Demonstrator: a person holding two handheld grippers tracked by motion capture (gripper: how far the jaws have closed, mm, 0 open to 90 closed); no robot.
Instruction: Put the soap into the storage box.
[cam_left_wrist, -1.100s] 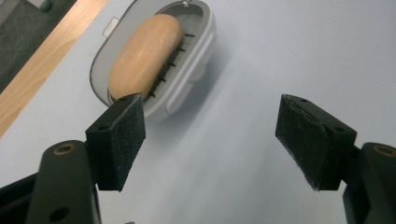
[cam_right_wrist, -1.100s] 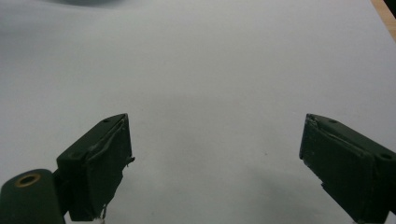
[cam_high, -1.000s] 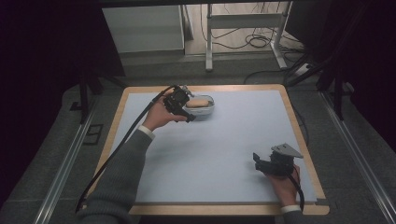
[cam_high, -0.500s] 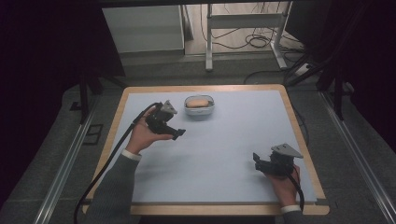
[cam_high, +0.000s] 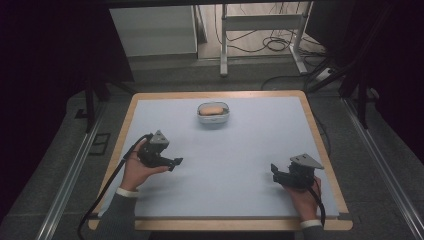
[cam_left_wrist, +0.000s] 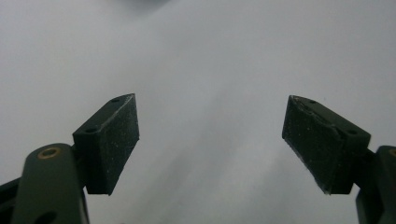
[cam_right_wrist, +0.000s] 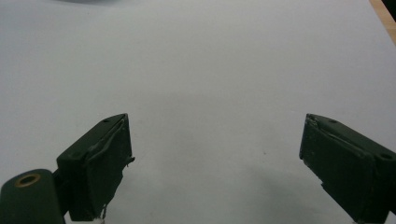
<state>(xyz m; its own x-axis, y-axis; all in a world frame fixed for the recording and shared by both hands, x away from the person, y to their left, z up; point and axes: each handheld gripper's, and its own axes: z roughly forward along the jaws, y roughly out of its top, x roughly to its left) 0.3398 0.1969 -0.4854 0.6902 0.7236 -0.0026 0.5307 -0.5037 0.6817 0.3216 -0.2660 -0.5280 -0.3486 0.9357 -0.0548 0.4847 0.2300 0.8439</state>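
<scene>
Left gripper (cam_high: 172, 163), jaws spread and empty, hovers over the near-left of the blue-grey table (cam_high: 240, 165), with the small white container (cam_high: 213, 113) holding a tan, bread-like item well away at far centre, its long axis running left to right. Right gripper (cam_high: 275, 170), likewise spread and empty, rests near-right, farther off. Since half a second ago, the left hand has drawn back toward the near edge.
</scene>
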